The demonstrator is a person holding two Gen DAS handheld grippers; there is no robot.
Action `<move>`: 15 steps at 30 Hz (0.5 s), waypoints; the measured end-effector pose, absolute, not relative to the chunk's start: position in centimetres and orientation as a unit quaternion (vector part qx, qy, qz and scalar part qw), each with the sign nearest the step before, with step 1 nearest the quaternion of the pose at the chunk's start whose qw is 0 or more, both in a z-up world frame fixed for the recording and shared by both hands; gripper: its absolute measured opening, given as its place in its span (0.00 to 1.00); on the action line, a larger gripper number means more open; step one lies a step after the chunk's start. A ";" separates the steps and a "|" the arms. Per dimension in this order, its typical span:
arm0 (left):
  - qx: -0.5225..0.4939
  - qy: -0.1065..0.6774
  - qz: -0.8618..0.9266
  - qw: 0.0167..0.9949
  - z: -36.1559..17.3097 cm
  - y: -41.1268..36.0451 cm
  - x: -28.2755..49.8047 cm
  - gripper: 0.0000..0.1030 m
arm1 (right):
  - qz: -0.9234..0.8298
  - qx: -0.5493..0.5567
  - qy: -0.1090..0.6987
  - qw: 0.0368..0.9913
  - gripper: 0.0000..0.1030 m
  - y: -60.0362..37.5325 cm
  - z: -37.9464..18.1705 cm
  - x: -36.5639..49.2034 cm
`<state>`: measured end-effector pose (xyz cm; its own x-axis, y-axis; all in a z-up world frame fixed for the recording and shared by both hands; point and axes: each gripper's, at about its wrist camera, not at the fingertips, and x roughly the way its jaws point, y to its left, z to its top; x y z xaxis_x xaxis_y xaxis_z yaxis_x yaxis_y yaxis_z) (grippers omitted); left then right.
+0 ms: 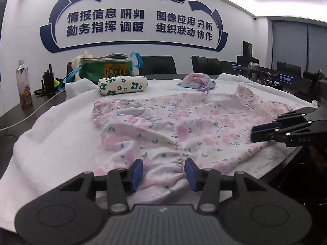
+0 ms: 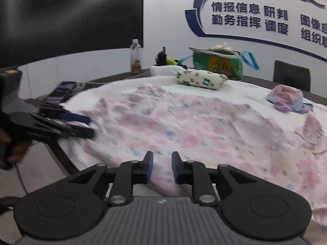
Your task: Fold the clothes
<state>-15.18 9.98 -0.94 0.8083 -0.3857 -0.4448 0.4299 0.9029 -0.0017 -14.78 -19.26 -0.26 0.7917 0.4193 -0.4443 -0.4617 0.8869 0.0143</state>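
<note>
Left gripper (image 1: 164, 172), black with blue pads, sits at the near hem of the pink floral cotton garment (image 1: 184, 126); jaws stand apart, gathered hem fabric lies between the pads, pads not pressing it. Right gripper (image 2: 162, 168), same build, is at the garment's near edge further along. Its jaws show a narrow gap, cloth lies under and between the pads, and no pinch is visible. In the left wrist view the right gripper appears side-on at the garment's right edge, its tips resting on the fabric. In the right wrist view the left gripper appears blurred at the garment's left edge, with part of a person's hand (image 2: 14, 149) behind it.

The garment lies spread flat, wrinkled, on the white terry towel (image 1: 57, 134) that covers the dark round table (image 1: 18, 112). It fills the middle of the towel, and its near hem reaches the towel's near edge.

Beyond the garment, on the towel:
- A folded cream cloth bundle with green flowers (image 1: 123, 84), far left.
- A crumpled pink and lilac small garment (image 1: 196, 82), far right.

Behind the cream bundle is a green zip bag with blue straps (image 1: 106, 68). Left of the bag, off the towel, stand black handheld radios (image 1: 48, 81) and a clear plastic drink bottle (image 1: 24, 85). Dark chairs (image 1: 157, 64) stand past the table. The back wall carries blue lettering (image 1: 130, 22).
</note>
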 end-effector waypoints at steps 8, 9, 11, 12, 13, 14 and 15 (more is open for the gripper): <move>0.104 0.245 -0.193 0.944 8.1 12.5 -9.5 0.60 | 0.215 -0.036 0.226 0.949 0.30 -25.2 4.5 -12.9; 0.109 0.264 -0.198 0.938 9.3 12.8 -7.2 0.65 | 0.217 -0.043 0.234 0.947 0.38 -25.6 5.8 -11.6; 0.119 0.301 -0.206 0.923 11.5 13.5 -2.6 0.81 | 0.221 -0.052 0.255 0.940 0.41 -26.2 8.2 -8.1; 0.121 0.319 -0.211 0.916 12.4 13.8 -0.2 0.83 | 0.225 -0.056 0.265 0.936 0.44 -26.2 9.1 -6.0; 0.110 0.338 -0.220 0.909 12.2 14.0 2.1 0.84 | 0.234 -0.059 0.283 0.928 0.48 -26.2 10.0 -3.8; 0.095 0.355 -0.228 0.902 12.0 14.2 4.4 0.84 | 0.243 -0.059 0.298 0.921 0.48 -26.3 10.5 -1.7; 0.064 0.370 -0.235 0.897 11.0 14.8 6.6 0.84 | 0.252 -0.053 0.311 0.915 0.50 -26.5 10.6 0.3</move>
